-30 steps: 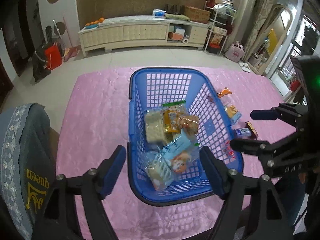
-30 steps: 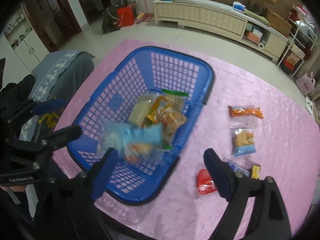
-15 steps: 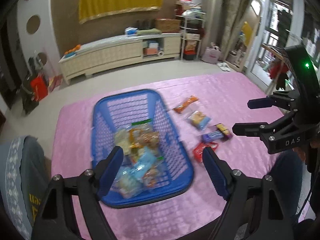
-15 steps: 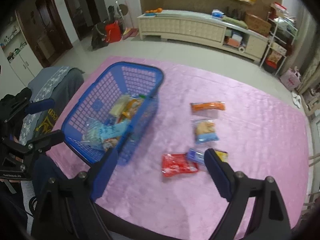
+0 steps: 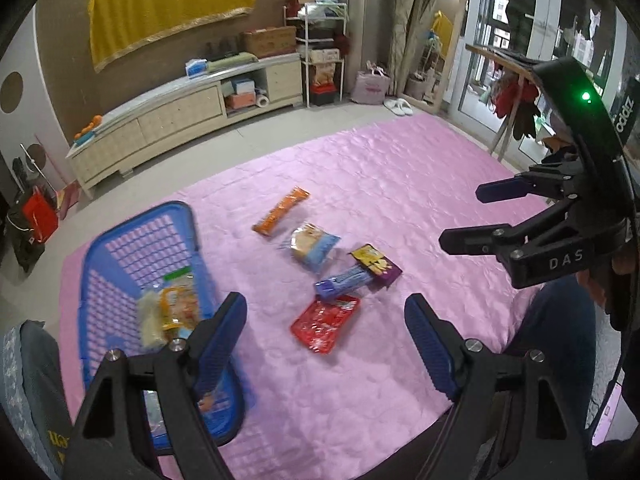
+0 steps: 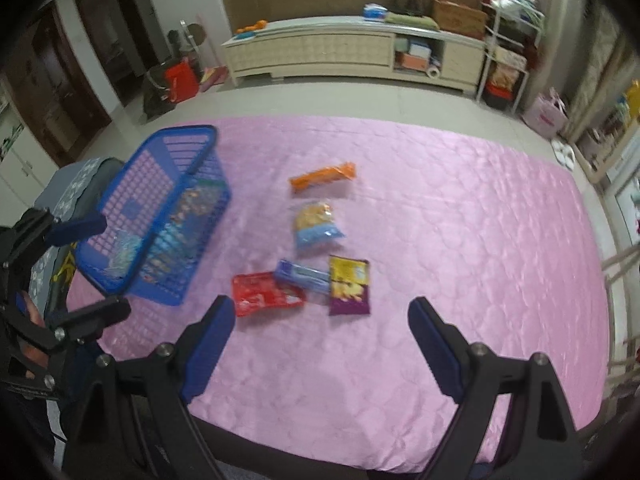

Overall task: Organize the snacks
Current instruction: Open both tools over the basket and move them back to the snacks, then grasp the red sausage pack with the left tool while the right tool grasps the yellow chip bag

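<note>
My left gripper hides the near corner of the blue basket, so the packets inside it are only partly visible and I cannot count them; from my right wrist view they blur behind the lattice wall of the basket. The pink-covered surface is cut off at the near edge by both of my grippers. Outside the basket I count five loose snacks lying on the pink cover: one orange packet farthest away, one clear-and-blue packet just nearer than it, one purple-and-yellow packet, one blue wrapper lying partly over the purple one, and one red packet nearest me, its corner touching the blue wrapper. The five sit in a loose cluster beside the basket, apart from it. There is one basket, at the left end of the cover. My left gripper is released, with nothing between its blue pads, and it hovers above the red packet. My right gripper is likewise released and empty, over bare pink cover just short of the red packet.
</note>
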A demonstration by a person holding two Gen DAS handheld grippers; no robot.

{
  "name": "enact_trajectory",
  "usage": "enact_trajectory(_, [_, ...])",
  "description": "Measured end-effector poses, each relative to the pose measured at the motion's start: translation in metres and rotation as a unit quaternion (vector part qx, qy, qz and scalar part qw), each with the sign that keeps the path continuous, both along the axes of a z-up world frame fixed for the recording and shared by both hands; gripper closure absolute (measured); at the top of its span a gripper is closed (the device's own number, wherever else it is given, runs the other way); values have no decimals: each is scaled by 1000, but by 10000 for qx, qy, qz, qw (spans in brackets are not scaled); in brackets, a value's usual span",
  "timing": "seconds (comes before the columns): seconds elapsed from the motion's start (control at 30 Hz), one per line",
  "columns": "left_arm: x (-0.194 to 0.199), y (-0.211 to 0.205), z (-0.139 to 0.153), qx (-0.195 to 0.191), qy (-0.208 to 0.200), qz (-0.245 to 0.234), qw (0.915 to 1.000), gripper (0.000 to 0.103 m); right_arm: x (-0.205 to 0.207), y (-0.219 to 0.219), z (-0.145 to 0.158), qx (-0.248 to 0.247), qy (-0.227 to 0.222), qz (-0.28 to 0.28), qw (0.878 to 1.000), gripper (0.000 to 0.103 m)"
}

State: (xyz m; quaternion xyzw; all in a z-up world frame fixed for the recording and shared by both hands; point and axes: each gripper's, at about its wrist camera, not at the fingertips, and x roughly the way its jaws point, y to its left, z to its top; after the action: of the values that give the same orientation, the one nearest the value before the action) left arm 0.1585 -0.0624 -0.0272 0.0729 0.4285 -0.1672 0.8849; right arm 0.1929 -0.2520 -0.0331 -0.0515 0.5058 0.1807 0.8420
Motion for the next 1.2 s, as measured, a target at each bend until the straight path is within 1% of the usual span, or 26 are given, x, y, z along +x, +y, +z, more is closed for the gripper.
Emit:
enact_trajectory(0.13, [12,-15,-17,-36,191,-22,9998,23,4,-21,-16,2,129,-98,9999,12])
enact_trajectory(0.27, [24,-30,-36,59,389,-46,9992,23,10,-37,-33,87,299,-220,9993,12])
enact_trajectory(0.47, [35,-43,-67,200,657,-55,9976,23,18,-47,-62,176,525,-307,9980,12])
enact_trajectory(0.57, [38,-46,-84,355,687,-116,9969,23,20,-47,-75,201,603,-309,9975,12])
enact_trajectory(0.67, [39,-47,-103,482,670,-151,9965,23,20,-47,-87,266,596,-276,9975,12])
enact_trajectory(0.77, [44,-46,-122,566,754,-123,9955,23,22,-44,-101,244,566,-209,9979,12])
enact_trajectory(0.87, [48,-49,-137,804,782,-198,9935,23,25,-40,-111,213,544,-140,9982,12])
enact_trajectory(0.97, [57,-49,-149,939,913,-273,9910,23,30,-37,-122,246,537,-55,9982,12])
enact_trajectory(1.13, [76,-46,-168,1131,1104,-185,9873,23,39,-34,-134,218,517,22,9984,12])
enact_trajectory(1.2, [85,-43,-177,1179,1174,-69,9860,23,43,-35,-137,226,502,27,9985,12])
